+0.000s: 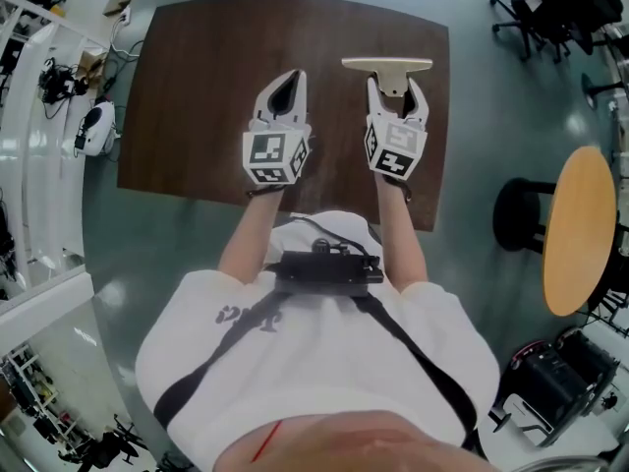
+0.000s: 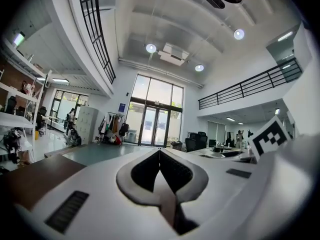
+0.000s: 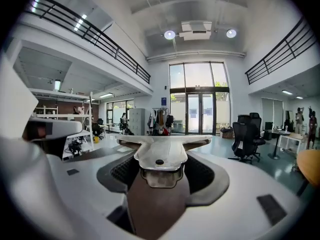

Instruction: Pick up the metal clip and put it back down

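Open two-storey office-lab hall: mezzanine railings (image 3: 90, 31), tall glass entrance doors (image 3: 200, 111), black office chairs (image 3: 247, 134), equipment shelves (image 2: 12, 120), desks (image 3: 286, 135), round ceiling lights (image 3: 170, 34).

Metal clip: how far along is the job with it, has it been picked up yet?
Gripping looks done: the right gripper is closed on the narrow end of the metal clip, whose wide bar sticks out past the gripper over the brown table. Whether it is lifted clear of the table, I cannot tell. The left gripper is shut and empty. What remains is setting the clip down and letting go.
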Demonstrator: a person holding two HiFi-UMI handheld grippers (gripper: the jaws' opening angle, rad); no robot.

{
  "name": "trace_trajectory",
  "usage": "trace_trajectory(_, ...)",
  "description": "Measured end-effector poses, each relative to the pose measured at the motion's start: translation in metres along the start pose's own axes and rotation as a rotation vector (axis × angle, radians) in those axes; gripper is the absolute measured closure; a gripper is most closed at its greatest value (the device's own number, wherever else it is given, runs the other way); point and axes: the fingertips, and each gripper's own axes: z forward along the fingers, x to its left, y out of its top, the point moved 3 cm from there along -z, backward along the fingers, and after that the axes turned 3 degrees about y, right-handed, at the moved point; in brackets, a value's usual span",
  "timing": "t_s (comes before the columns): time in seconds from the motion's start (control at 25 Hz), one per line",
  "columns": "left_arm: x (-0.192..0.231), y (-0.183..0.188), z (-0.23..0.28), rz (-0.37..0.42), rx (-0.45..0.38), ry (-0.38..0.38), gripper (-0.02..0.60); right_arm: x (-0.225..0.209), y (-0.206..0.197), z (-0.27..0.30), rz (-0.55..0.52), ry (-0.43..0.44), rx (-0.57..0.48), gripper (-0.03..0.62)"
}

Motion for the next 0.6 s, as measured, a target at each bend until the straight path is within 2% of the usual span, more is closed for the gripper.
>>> trace_trajectory(0.2, 0.005, -0.025, 0.044, 0.001, 0.054, -0.01, 0.568, -0.036, -0.026, 0.067, -0.008, -0.061, 0.076, 0.299)
trace_trajectory(0.44, -0.015, -0.062, 0.123, 0.002, 0.11, -0.057, 0.569, -0.113, -0.045, 0.148, -0.016, -0.137, 0.15, 0.299)
trace_trajectory(0.6, -0.031, -0.093, 0.178, 0.002, 0.139, -0.1, 0.568, -0.163, -0.08, 0.2, 0.003, -0.168, 0.226, 0.299)
